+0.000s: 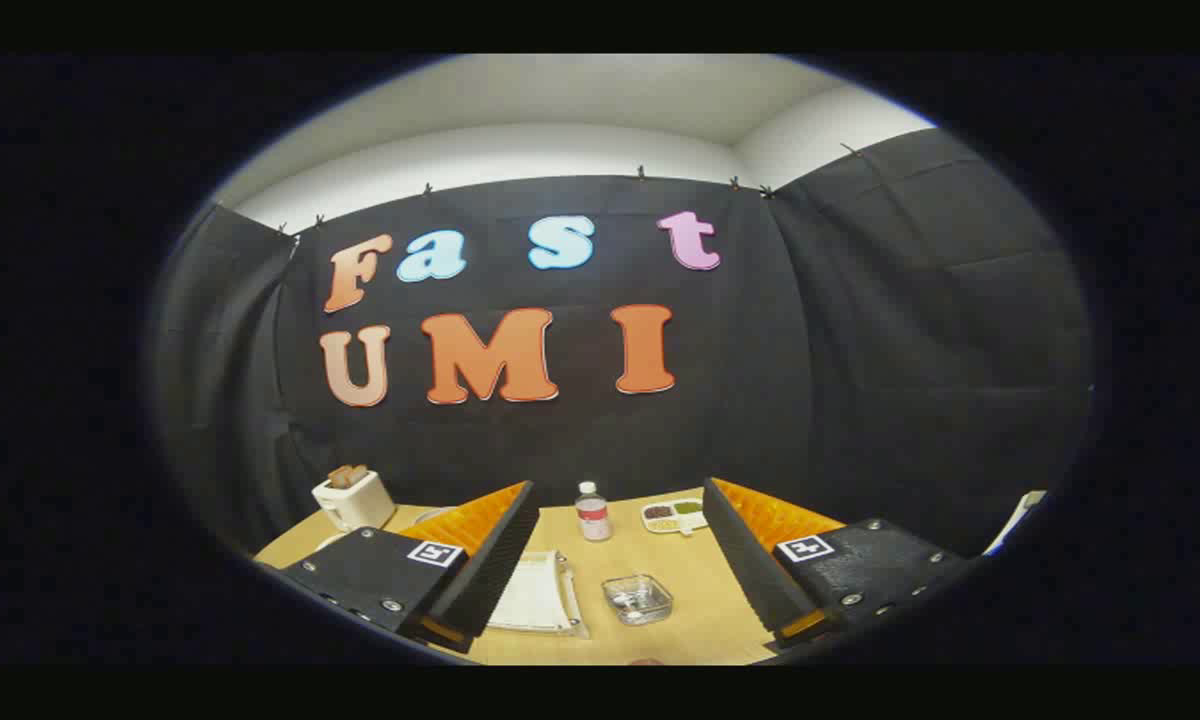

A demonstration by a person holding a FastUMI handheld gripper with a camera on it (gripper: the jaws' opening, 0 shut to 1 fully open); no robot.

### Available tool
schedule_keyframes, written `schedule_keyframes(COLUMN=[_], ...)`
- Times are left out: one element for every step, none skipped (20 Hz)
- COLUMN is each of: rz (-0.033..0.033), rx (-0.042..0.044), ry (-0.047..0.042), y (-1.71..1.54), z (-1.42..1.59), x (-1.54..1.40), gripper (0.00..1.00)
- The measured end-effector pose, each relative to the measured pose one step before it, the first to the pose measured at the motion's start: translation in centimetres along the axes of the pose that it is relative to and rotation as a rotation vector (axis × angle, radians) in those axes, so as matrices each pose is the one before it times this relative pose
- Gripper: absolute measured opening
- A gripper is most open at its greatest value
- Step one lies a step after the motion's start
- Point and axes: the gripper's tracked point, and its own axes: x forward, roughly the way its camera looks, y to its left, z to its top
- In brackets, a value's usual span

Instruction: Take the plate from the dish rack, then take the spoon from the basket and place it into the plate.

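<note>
Tongs (620, 560) spread wide is what I see from here — the two fingers stand well apart with nothing between them but bare surface (700, 580), and neither one touches anything. They hang above the wooden top, angled down a little toward it.

Just ahead of the left finger, partly tucked behind it, lies a clear rack-like tray with a white flat piece in it (538, 595) — I take it for the dish rack with the plate, though I can't tell for certain from this angle. Beside it, between the fingers and a bit nearer the right one, sits a small square glass dish (637, 598) with something pale and shiny inside; I can't make out whether that is the spoon.

Beyond the fingers, near the middle of the far edge, a small clear bottle with a white cap and a reddish label (592, 511) stands upright. Just to its right rests a white divided tray (674, 515) holding dark, green and pale bits in separate compartments. Off past the left finger, a white toaster (352, 499) stands with two brown slices poking up from its slots. An orange-rimmed round thing peeks out beside the left finger's tip; too much of it is hidden to name.

Black cloth walls close the booth behind all of this.
</note>
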Motion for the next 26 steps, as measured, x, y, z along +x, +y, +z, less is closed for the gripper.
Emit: schedule_keyframes(rz=[0.00297, -0.01156, -0.00716, 0.00172, 0.00101, -0.01375, -0.02182, -0.02369, -0.01081, 0.00837, 0.01489, 0.00375, -0.00221, -0.00366, -0.00276, -0.00033, 0.00735, 0.0094, 0.00119, -0.00706, 0.00651, 0.0087, -0.0032, -0.00251, 0.00588, 0.00603], rx=[-0.00169, -0.00579, -0.00381, 0.00216, 0.00206, -0.00904, -0.03181, -0.03186, -0.01294, 0.0077, 0.01702, 0.02136, 0.00495, -0.01329, -0.01366, -0.00101, 0.01101, 0.01508, 0.01345, 0.00986, 0.00159, -0.00771, -0.00822, -0.0053, -0.00338, -0.00193], ry=[0.00199, 0.00445, 0.01213, 0.01322, 0.00824, 0.00258, 0.00476, 0.00208, 0.00144, 0.00321, 0.00367, 0.00183, 0.00711, 0.0086, 0.00823, 0.00641, -0.00257, -0.0066, -0.00566, 0.00277, 0.00543, 0.00852, 0.00603, -0.00087, -0.0017, 0.00174], y=[0.222, -0.121, -0.091, 0.222, 0.215, -0.122, -0.582, -0.531, -0.185, 0.243, 0.491, 0.212, -0.145, -0.047, -0.025, 0.102, 0.249, 0.303, 0.2, -0.006, 0.219, 0.346, 0.014, 0.056, 0.338, 0.355], z=[-0.192, -0.232, -0.306, -0.285, -0.116, -0.057, -0.309, -0.063, -0.003, -0.063, -0.002, -0.053, -0.296, -0.337, -0.367, -0.099, 0.067, 0.244, 0.051, -0.131, -0.167, -0.203, -0.058, 0.206, 0.037, -0.01], x=[-0.043, 0.182, -0.001, -0.092, -0.212, -0.094, 0.122, 0.005, -0.086, -0.272, -0.161, 0.02, 0.312, 0.319, 0.243, 0.118, -0.049, -0.032, 0.234, 0.293, 0.23, 0.207, 0.157, 0.096, 0.021, 0.149], gripper=[0.98, 0.98, 0.98, 0.98, 0.99, 0.99, 0.98, 0.98, 0.98, 0.98, 0.99, 0.99, 0.99, 0.98, 0.98, 0.99, 0.99, 0.99, 0.99, 0.99, 0.98, 0.99, 0.99, 0.99, 0.99, 0.99])
